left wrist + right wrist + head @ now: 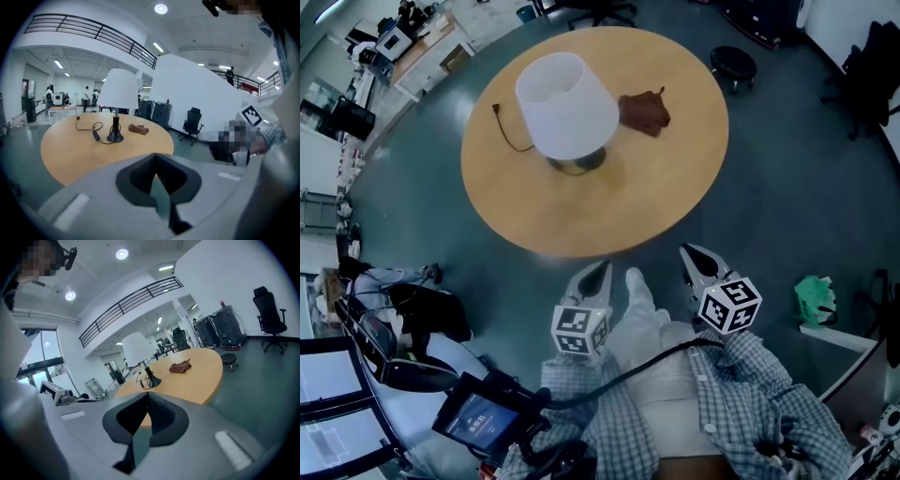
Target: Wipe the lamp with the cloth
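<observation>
A lamp (566, 105) with a white shade and dark round base stands on the round wooden table (581, 216); its black cord trails to the left. A crumpled brown cloth (644, 112) lies just right of the lamp. The lamp (116, 91) and cloth (138, 129) show far off in the left gripper view, as do the lamp (138, 348) and cloth (180, 366) in the right gripper view. My left gripper (602, 269) and right gripper (686, 251) are both shut and empty, held off the table's near edge over the floor.
A black stool (733, 66) stands right of the table. Desks with monitors (356, 394) sit at the lower left, an office chair (191, 124) and cabinets beyond the table. A green object (814, 298) lies on the floor at right.
</observation>
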The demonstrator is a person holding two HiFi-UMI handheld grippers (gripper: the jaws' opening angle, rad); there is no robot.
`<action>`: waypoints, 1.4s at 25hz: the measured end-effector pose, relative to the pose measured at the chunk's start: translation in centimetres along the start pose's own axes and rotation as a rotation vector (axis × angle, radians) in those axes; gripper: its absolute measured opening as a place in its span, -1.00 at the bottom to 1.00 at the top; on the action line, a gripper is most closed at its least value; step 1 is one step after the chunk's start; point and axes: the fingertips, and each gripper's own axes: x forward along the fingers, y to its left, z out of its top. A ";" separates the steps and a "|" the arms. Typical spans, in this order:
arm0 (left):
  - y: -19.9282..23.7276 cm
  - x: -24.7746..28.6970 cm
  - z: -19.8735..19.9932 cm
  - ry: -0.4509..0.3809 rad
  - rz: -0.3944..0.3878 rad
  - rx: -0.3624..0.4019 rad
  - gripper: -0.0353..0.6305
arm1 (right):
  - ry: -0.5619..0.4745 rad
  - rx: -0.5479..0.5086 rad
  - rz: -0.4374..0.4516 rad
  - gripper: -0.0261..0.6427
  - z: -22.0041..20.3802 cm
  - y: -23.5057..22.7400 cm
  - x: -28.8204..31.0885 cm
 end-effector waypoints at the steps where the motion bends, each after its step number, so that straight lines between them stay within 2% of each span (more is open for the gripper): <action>1: 0.4 0.7 0.3 -0.001 -0.001 -0.005 -0.89 | -0.003 0.005 -0.004 -0.91 0.5 -0.5 0.4; 6: 3.7 5.1 3.1 -0.029 0.000 -0.049 -0.89 | 0.047 -0.091 -0.034 -0.91 2.9 -2.7 4.0; 10: 5.5 8.1 5.4 -0.049 -0.069 -0.107 -0.89 | 0.086 -0.117 -0.070 -0.91 4.5 -4.6 7.1; 12: 6.7 9.2 5.9 -0.052 -0.114 -0.173 -0.89 | 0.100 -0.115 -0.035 -0.91 5.0 -4.2 9.1; 16: 10.3 10.8 6.2 -0.038 -0.152 -0.339 -0.89 | 0.130 -0.105 0.040 -0.91 5.7 -2.8 12.6; 20: 12.0 12.0 6.9 -0.095 -0.228 -0.439 -0.88 | 0.154 -0.088 0.045 -0.91 6.0 -3.3 14.5; 25: 12.4 13.1 9.2 -0.204 -0.354 -0.568 -0.56 | 0.196 -0.081 0.062 -0.91 6.5 -4.6 16.1; 29: 12.2 13.8 12.3 -0.311 -0.498 -0.735 -0.03 | 0.241 -0.091 0.116 -0.91 7.6 -5.1 17.7; 31: 12.2 14.0 13.2 -0.374 -0.538 -0.788 0.01 | 0.266 -0.106 0.139 -0.91 7.8 -5.7 18.6; 35: 12.7 13.6 15.4 -0.532 -0.570 -0.847 0.01 | 0.308 -0.142 0.164 -0.91 8.3 -7.1 20.0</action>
